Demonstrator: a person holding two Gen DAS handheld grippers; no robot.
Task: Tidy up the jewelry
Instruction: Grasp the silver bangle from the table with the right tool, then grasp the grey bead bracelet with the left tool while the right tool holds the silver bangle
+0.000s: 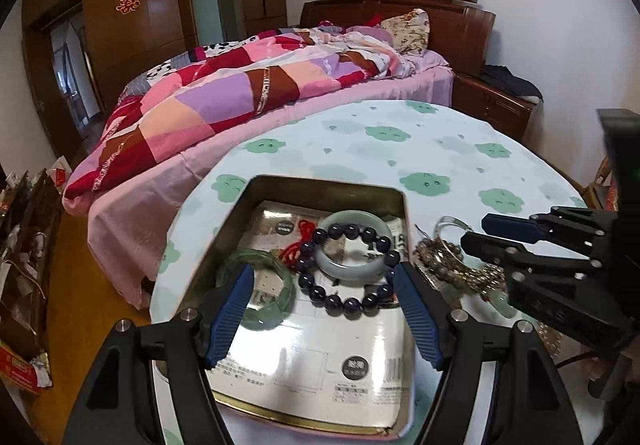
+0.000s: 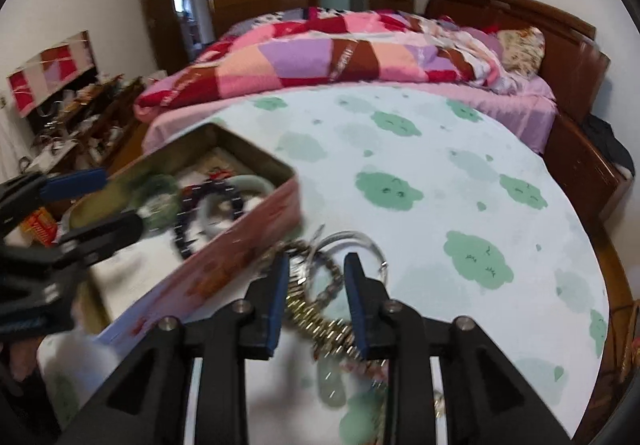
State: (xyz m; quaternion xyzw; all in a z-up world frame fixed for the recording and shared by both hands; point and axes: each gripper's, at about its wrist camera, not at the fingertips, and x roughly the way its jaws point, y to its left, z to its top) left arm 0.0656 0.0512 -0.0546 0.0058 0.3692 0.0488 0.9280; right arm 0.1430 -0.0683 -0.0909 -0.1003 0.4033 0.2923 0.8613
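Observation:
An open metal tin (image 1: 328, 183) sits on the round table. In it lie a dark bead bracelet (image 1: 348, 265), a pale jade bangle (image 1: 352, 245), a green bangle (image 1: 260, 285) and a red cord (image 1: 300, 245). My left gripper (image 1: 324, 289) hangs open over the tin, empty. A pile of loose jewelry (image 1: 452, 261) lies right of the tin: bead strands, a gold chain (image 2: 320, 321), a silver bangle (image 2: 352, 245) and a jade pendant (image 2: 332, 381). My right gripper (image 2: 316, 277) is open, its fingers straddling the pile. The tin (image 2: 224, 265) also shows in the right wrist view.
The table wears a white cloth with green clouds (image 2: 440, 165). A bed with a patchwork quilt (image 1: 240, 85) stands behind it. A cluttered dresser (image 2: 80, 105) is at far left. A wooden nightstand (image 1: 492, 105) stands at the back right.

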